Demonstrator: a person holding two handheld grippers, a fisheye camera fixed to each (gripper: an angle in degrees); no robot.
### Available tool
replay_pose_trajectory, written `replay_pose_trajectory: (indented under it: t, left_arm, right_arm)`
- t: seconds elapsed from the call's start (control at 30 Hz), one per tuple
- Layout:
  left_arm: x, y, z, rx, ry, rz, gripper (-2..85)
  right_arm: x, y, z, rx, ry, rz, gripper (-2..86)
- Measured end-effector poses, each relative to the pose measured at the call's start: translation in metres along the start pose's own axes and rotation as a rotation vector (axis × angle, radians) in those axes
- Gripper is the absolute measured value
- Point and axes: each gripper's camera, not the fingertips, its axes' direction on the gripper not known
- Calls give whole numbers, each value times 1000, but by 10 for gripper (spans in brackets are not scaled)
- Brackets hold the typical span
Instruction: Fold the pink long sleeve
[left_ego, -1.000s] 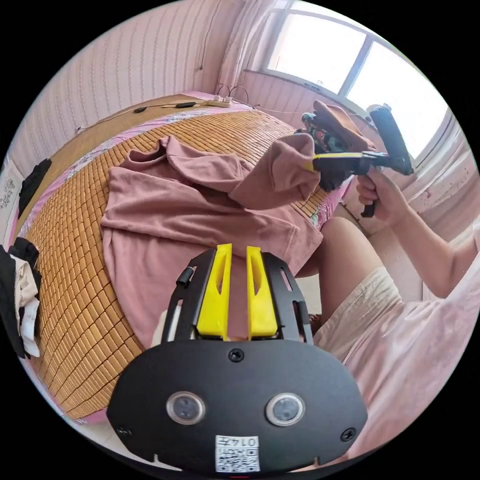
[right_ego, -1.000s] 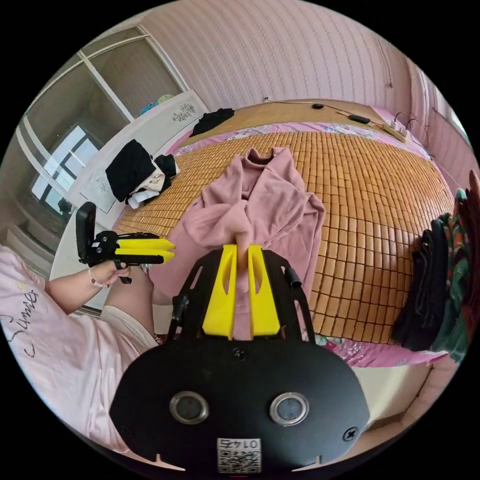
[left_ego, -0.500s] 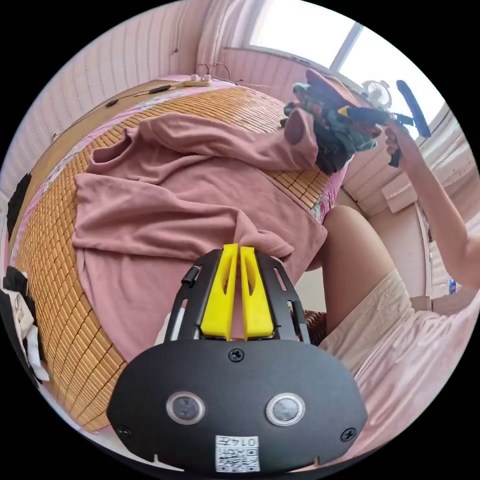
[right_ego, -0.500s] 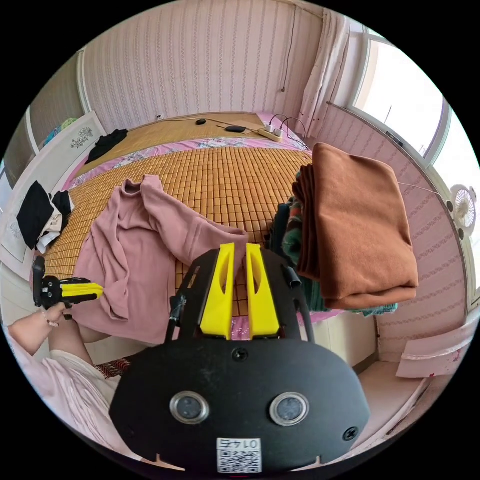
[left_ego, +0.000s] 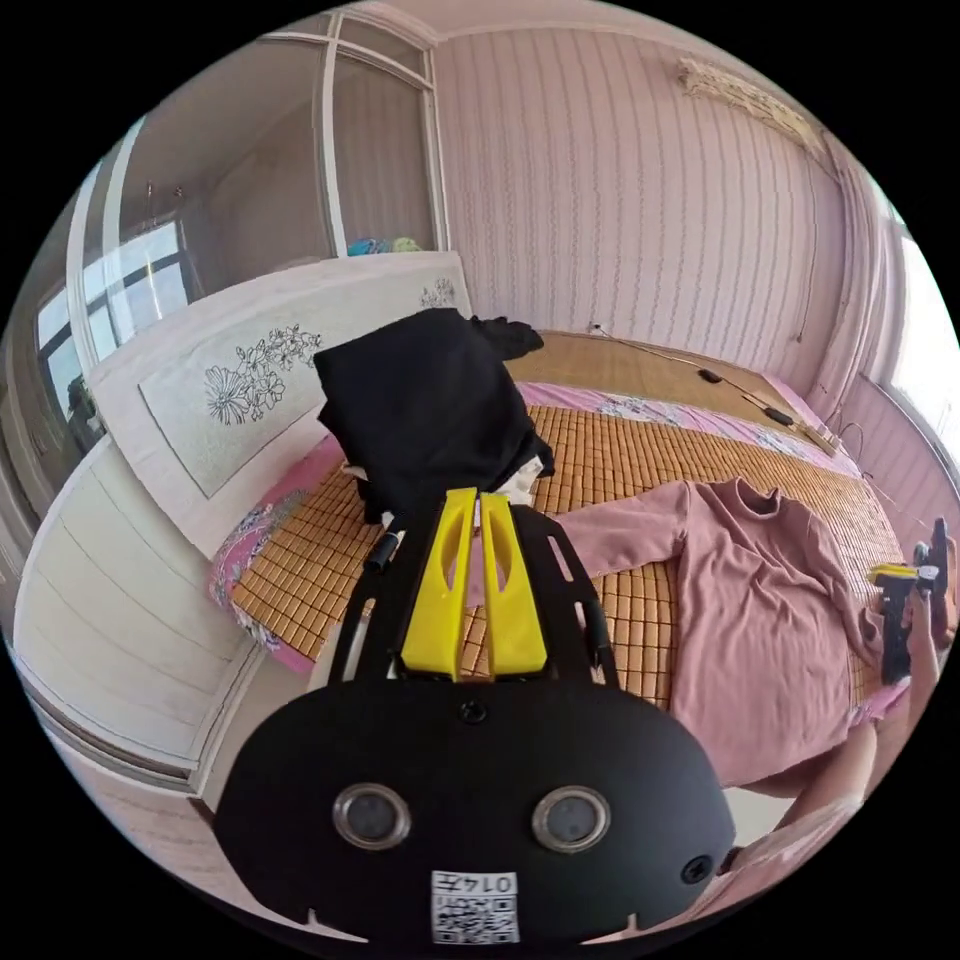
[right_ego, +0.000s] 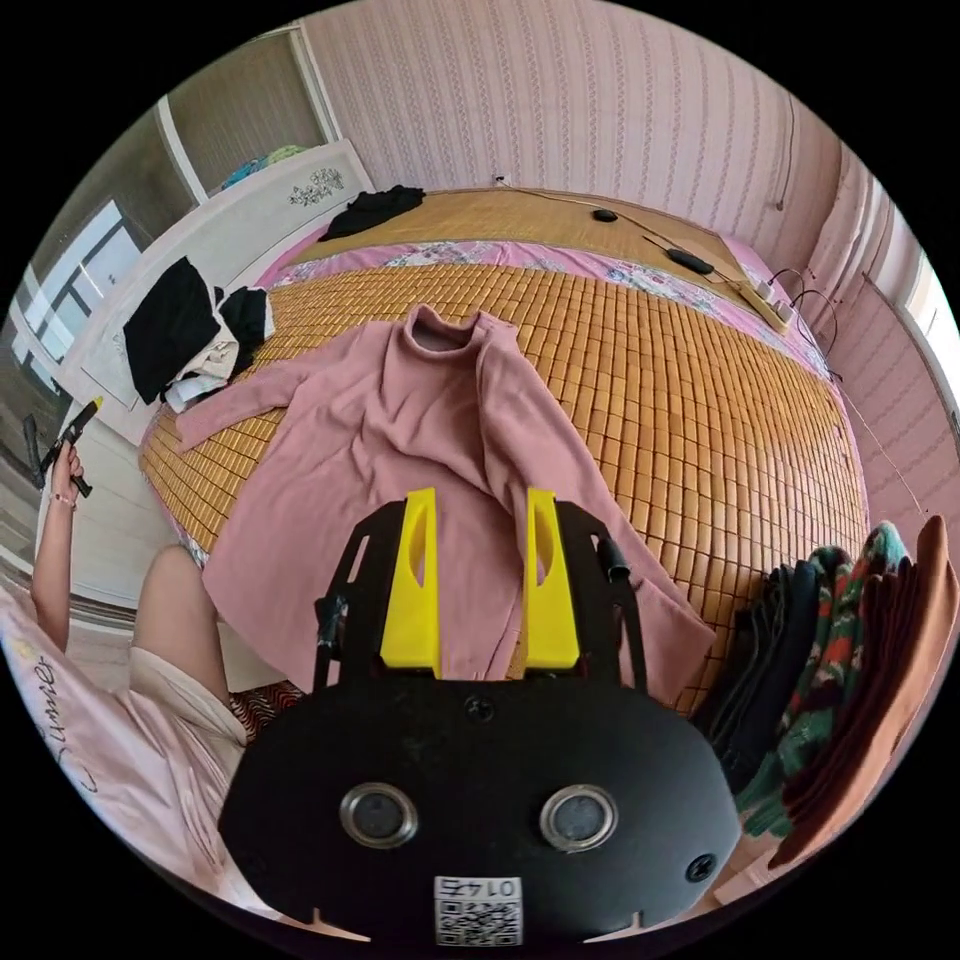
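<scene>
The pink long sleeve lies spread face up on the bamboo mat, collar away from me and both sleeves laid out to the sides. My right gripper hovers open over its lower body, beside the right sleeve, jaws wide apart and empty. My left gripper is shut, off the bed's headboard-side edge; in the right gripper view it is held up, apart from the left cuff resting on the mat. In the left gripper view the shirt stretches away, with the right gripper beyond it.
A heap of black and pale clothes sits by the white headboard. A stack of folded garments stands at the mat's near right corner. A power strip and cables lie at the far edge. The person's leg presses against the bed.
Both sleeves have been drawn out sideways and now lie flat. The right gripper has opened and let go of the right sleeve. The left gripper has drawn back past the left cuff.
</scene>
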Motion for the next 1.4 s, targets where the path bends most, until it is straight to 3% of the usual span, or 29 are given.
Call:
replay_pose_trajectory:
  t: [0.17, 0.27, 0.33, 0.43, 0.73, 0.87, 0.93, 1.07, 1.17, 1.27, 1.4]
  left_arm:
    - [121, -21, 103, -135, 419, 216, 18]
    - [196, -30, 173, -240, 488, 337, 43]
    - [229, -33, 213, -289, 420, 392, 49]
    - [251, -24, 271, -449, 282, 410, 41]
    - [235, -41, 301, -371, 157, 448, -5]
    - [223, -60, 318, -421, 245, 326, -6]
    - [224, -66, 309, -405, 247, 329, -4]
    - [251, -79, 272, -208, 300, 480, 1]
    - [294, -94, 284, -200, 480, 554, 33]
    - [350, -106, 310, -216, 545, 622, 48]
    - [406, -122, 348, -243, 464, 681, 33]
  right_arm:
    - [-25, -79, 66, -73, 5, -132, 102]
    - [-18, -119, 107, -109, 164, -142, 40]
    - [5, -143, 135, -161, 307, -101, 1]
    - [39, -165, 160, -228, 313, -48, -7]
    - [88, -217, 176, -183, 282, 19, -9]
    - [95, -236, 173, -208, 235, 48, -9]
    - [84, -241, 150, -71, 231, 35, -8]
    - [67, -247, 148, -11, 239, -116, 1]
    - [65, -256, 176, -122, 163, -223, 56]
    - [76, -266, 194, -145, 136, -199, 81]
    - [106, -281, 199, -106, 66, -128, 58]
